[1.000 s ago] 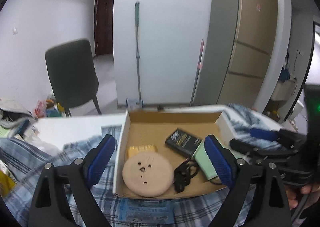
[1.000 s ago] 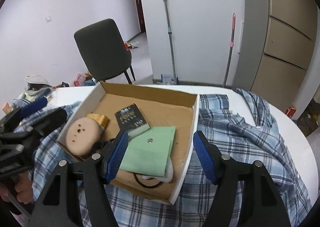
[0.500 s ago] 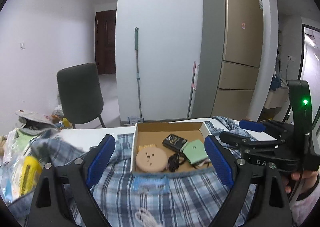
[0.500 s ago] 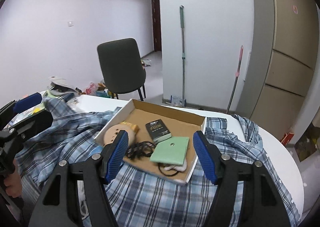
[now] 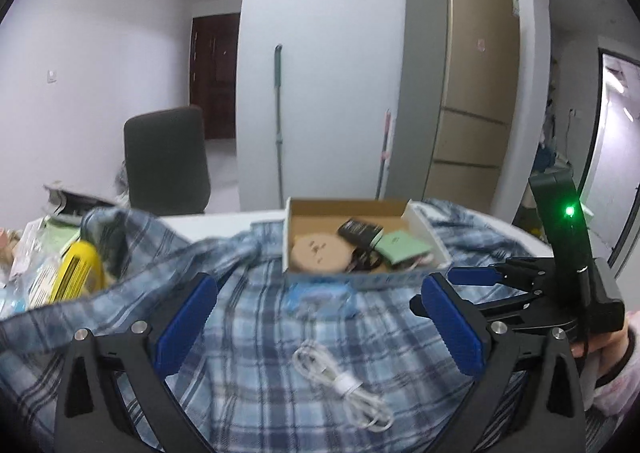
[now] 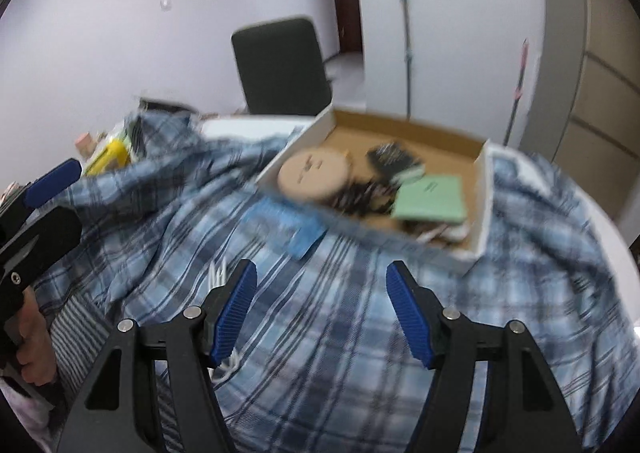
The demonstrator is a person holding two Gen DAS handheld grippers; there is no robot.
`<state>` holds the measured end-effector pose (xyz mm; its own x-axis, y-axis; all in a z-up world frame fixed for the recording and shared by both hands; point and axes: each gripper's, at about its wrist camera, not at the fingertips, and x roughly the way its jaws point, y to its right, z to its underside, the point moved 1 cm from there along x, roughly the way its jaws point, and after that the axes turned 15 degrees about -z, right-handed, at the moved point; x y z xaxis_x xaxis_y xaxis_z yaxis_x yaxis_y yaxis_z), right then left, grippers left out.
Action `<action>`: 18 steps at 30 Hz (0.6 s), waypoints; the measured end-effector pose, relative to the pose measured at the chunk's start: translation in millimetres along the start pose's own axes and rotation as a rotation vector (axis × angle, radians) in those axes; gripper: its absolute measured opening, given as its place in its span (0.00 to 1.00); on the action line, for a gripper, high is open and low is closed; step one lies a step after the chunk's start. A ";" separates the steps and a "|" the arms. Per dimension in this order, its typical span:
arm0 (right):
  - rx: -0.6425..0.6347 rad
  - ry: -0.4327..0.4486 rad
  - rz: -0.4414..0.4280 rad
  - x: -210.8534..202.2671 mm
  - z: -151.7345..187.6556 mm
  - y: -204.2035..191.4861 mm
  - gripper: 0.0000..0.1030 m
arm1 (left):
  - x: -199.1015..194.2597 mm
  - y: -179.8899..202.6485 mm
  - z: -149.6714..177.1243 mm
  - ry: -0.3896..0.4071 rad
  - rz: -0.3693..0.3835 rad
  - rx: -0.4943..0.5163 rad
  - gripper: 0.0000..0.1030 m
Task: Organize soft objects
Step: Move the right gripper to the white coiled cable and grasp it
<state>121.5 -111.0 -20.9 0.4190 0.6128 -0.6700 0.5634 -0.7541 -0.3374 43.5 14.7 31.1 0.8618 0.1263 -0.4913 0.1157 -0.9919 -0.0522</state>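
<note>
A blue plaid shirt (image 5: 256, 333) lies spread over the white table and also fills the right wrist view (image 6: 340, 333). A shallow cardboard box (image 5: 420, 225) rests on it at the far side, holding a tan round pad (image 5: 320, 253), a green pouch (image 5: 400, 247) and a black packet; it shows in the right wrist view too (image 6: 482, 205). My left gripper (image 5: 318, 321) is open and empty above the shirt. My right gripper (image 6: 320, 311) is open and empty above the shirt, near the box.
A coiled white cable (image 5: 344, 385) and a blue packet (image 5: 318, 295) lie on the shirt. Clutter with a yellow package (image 5: 76, 273) sits at the left. A dark chair (image 5: 166, 161), a mop (image 5: 279, 125) and a fridge (image 5: 460, 93) stand beyond the table.
Both grippers have pulled back from the box toward the near side, so the box looks smaller and more shirt shows. Both stay open.
</note>
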 end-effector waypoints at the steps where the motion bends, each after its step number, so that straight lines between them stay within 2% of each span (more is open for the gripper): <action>1: -0.001 -0.016 0.001 5.9 3.0 -2.1 0.64 | 3.1 -3.9 5.1 -0.013 -0.003 0.000 1.00; 7: -0.040 -0.087 0.011 30.6 18.4 -16.9 0.64 | 26.7 -19.4 38.0 -0.079 -0.017 -0.025 1.00; 12: -0.055 -0.114 -0.003 40.9 20.3 -27.5 0.64 | 37.4 -26.6 47.9 -0.109 -0.011 -0.058 1.00; 15: -0.078 -0.136 -0.035 47.7 19.9 -36.5 0.63 | 36.2 -33.6 51.1 -0.099 -0.058 -0.098 1.00; 18: -0.096 -0.170 -0.065 58.8 23.5 -44.7 0.54 | 36.8 -39.0 49.8 -0.099 -0.047 -0.124 1.00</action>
<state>104.2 -46.8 -60.7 0.2577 0.6049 -0.7534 0.6539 -0.6833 -0.3250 46.1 57.5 -28.3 0.8020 0.1647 -0.5742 0.2199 -0.9751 0.0275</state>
